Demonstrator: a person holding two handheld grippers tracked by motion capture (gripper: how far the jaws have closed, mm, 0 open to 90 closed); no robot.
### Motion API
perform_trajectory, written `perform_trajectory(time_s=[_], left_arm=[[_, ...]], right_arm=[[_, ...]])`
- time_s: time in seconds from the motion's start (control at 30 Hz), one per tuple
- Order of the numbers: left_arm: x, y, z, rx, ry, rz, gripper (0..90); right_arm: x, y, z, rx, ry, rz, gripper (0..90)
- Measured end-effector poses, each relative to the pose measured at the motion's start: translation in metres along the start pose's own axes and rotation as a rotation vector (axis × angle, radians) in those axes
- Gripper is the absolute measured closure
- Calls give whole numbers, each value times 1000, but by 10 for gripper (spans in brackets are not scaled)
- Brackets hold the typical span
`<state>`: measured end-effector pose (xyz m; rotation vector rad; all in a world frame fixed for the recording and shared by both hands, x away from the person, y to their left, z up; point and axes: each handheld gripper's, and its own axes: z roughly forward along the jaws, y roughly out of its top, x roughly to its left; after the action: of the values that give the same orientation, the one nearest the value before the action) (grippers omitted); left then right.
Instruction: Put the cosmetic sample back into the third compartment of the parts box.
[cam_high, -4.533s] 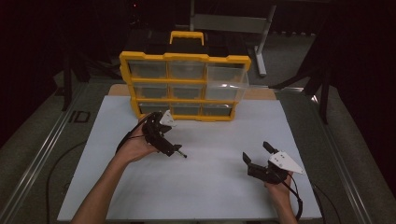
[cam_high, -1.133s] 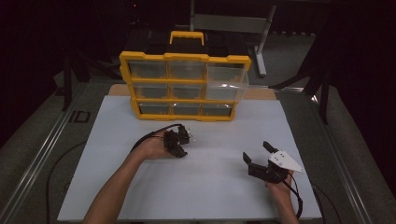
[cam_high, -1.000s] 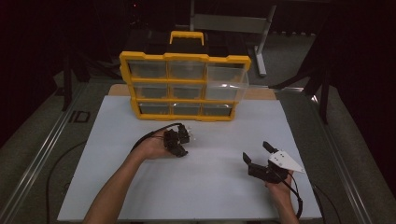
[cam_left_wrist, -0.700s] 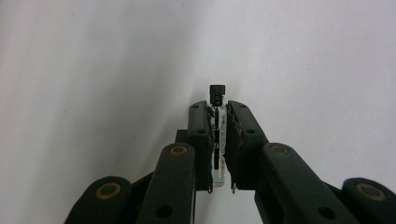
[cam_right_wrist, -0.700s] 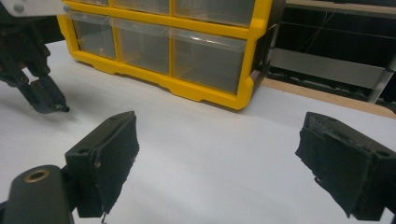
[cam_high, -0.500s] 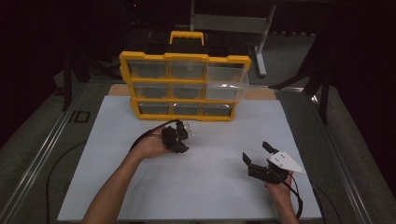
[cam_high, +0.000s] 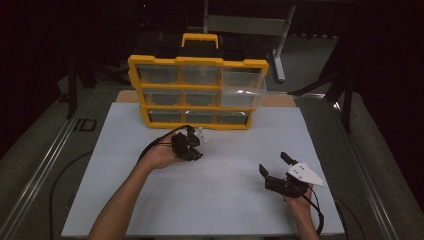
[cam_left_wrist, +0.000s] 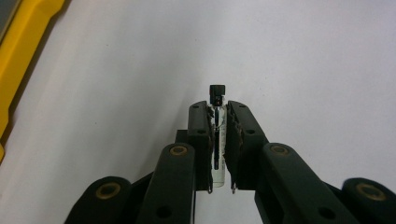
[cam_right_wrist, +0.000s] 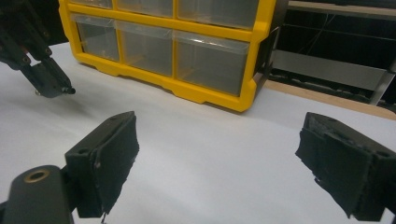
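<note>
My left gripper (cam_left_wrist: 217, 109) is shut on a small clear glass vial (cam_left_wrist: 217, 91) with a black cap; the cap sticks out past the fingertips, above the white table. In the high view the left gripper (cam_high: 188, 145) hovers just in front of the yellow drawer organizer (cam_high: 197, 61), near its bottom row. My right gripper (cam_high: 273, 163) rests at the front right of the white board, jaws wide apart and nothing between them. The right gripper view shows its open jaws (cam_right_wrist: 219, 161) facing the organizer (cam_right_wrist: 212, 98), with the left gripper (cam_right_wrist: 49, 79) at the upper left.
The organizer's top right clear drawer (cam_high: 244, 88) is pulled out toward me; the other drawers sit flush. The white board (cam_high: 220, 200) ends in metal rails at both sides. A black cable (cam_high: 155, 144) loops from the left gripper.
Since the earliest frame the left hand has shifted right toward the organizer and rolled its gripper over. Over the last second it barely moved. The right hand stayed still.
</note>
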<state>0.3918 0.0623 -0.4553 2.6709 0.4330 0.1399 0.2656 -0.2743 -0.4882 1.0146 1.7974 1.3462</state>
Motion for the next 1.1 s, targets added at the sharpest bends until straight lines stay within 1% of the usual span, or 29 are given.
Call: perform_trajectory(time_s=[0.2, 0.57, 0.67, 0.77, 1.1], left_arm=[[0, 1, -5, -26, 11, -10, 816], [0, 1, -12, -56, 27, -24, 816], [1, 1, -14, -62, 31, -22, 816], [0, 2, -17, -81, 28, -25, 816], [-1, 5, -24, -117, 50, -33, 816]], right_arm=[[1, 0, 0, 2, -4, -2, 117], [2, 0, 1, 5, 4, 1, 117], [2, 0, 1, 5, 4, -1, 117], [2, 0, 1, 4, 3, 0, 117], [3, 0, 1, 2, 8, -5, 117]])
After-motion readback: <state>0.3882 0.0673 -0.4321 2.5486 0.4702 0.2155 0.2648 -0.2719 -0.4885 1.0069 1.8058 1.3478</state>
